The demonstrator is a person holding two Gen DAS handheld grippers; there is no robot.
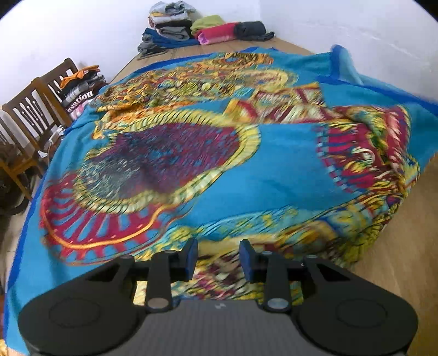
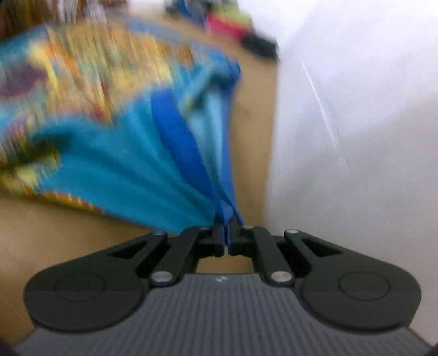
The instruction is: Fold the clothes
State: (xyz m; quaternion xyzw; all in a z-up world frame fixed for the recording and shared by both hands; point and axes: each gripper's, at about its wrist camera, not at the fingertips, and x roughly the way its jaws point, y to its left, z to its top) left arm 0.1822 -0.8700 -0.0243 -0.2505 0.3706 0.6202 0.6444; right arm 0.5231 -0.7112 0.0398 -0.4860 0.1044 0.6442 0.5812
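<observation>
— Turquoise patterned cloth [image 1: 273,164] covers the wooden table [image 1: 397,260]; left gripper [image 1: 218,260] hovers over its near edge, jaws apart, nothing pinched.

— Right wrist?

— Blurred. Right gripper [image 2: 226,238] is clamped on the cloth's blue hem [image 2: 186,148], beside the white wall [image 2: 356,109].

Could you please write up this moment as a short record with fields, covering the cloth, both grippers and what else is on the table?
surface: wooden table
main item: blue patterned cloth, spread over most of the table, wrinkled on its right side
left gripper: jaws apart over the cloth's near edge, nothing pinched
right gripper: shut on the cloth's dark blue border, fabric fanning out from the jaws
far end of table: stacks of folded clothes
left of table: wooden chairs, one carrying more folded clothes
image quality: right wrist view motion-blurred
</observation>
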